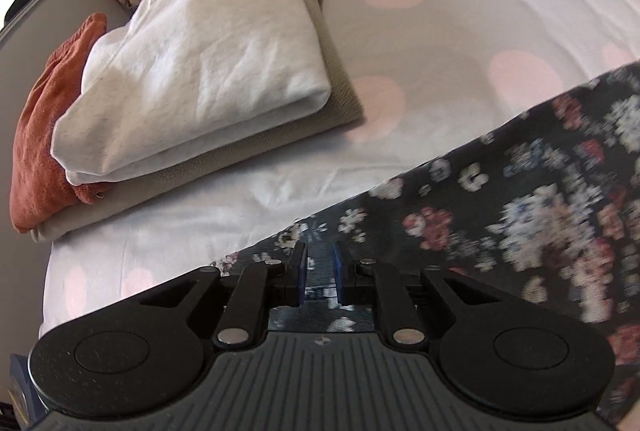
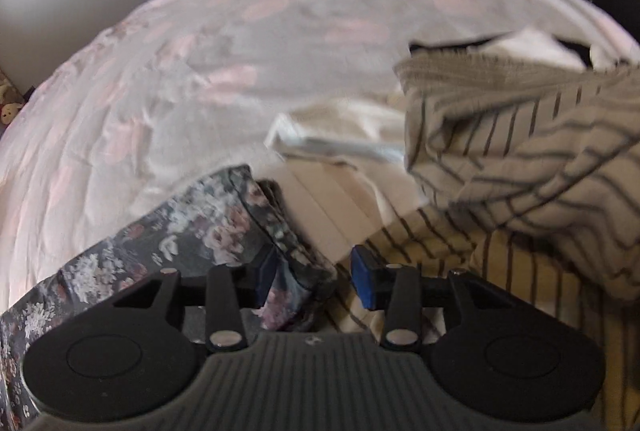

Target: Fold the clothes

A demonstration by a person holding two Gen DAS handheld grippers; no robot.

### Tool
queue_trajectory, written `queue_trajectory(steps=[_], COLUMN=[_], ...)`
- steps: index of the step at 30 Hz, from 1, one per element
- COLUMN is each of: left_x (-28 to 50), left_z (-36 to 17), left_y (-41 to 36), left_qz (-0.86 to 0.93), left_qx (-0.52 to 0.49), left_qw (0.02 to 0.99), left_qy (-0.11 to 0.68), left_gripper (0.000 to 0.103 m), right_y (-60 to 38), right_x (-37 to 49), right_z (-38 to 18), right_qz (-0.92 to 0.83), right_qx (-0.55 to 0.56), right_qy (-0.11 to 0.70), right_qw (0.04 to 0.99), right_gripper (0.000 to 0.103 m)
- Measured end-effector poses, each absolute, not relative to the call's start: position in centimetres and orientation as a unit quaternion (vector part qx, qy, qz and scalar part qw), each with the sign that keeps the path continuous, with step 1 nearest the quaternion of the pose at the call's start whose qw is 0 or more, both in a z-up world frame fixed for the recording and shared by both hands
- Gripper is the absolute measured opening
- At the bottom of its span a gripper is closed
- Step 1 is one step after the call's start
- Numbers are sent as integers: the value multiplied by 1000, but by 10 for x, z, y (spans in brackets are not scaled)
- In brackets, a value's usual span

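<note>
Floral garment (image 1: 520, 199) held over the bed (image 1: 420, 31) beside folded clothes.

The garment is pinched between the nearly closed pads of the left hand-held gripper (image 1: 320, 271). The right hand-held gripper (image 2: 314, 279) is spread, the garment's edge lying loose between its pads. A folded stack (image 1: 192, 71) is seen left; striped clothing (image 2: 520, 151) lies right.

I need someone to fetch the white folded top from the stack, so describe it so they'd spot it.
On the spotted bedsheet, find the folded stack by the wall. The white folded top lies uppermost, above a beige piece, with an orange towel beside it.
</note>
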State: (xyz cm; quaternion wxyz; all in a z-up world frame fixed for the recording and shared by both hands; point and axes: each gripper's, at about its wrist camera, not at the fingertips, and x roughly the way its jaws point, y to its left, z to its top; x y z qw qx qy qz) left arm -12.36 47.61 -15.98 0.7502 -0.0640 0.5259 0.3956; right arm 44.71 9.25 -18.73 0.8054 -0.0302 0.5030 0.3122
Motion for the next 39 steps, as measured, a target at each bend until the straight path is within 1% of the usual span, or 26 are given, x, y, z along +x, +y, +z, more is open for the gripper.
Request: queue_trajectory(steps=[2,5,6,7,10,12,16,20,27,32,39], left_x=[-122,-126,-129,-132,-144,-154,-178,-202,-241,-272,-301], left_z=[-150,-136,-132,-129,-123,-118,-103,-91,-85,-81,-84], left_y=[471,466,465,464,468,469,467,462,452,450,441], left_qz=[395,399,402,405,415,418,429,429,433,446,479], left_qx=[-70,-82,-87,-93,-114,-128,-139,-162,-186,-203,-234], left_qw=[756,758,758,757,751,747,745,754,761,758,747], left_qy=[518,509,507,504,501,501,492,470,446,430,396], left_gripper=[16,17,17,17,17,17,17,17,17,17,17], right_y=[89,82,81,80,81,82,85,93,131,182,269], right_x=[451,457,458,458,451,443,425,401,326,253,136], right_z=[-196,-201,-202,-202,-197,-186,-153,-104,-25,1,9], right_qz=[307,300,300,301,302,305,323,364,450,514,601], right_qx=[-9,31,41,48,57,58,73,111,142,147,112], right_qy=[520,542,547,551,539,521,489,471,433,415,387], right_qw=[797,784,780,777,784,795,807,796,768,736,690], right_gripper=[42,41,38,29,19,17,16,16,16,16,16])
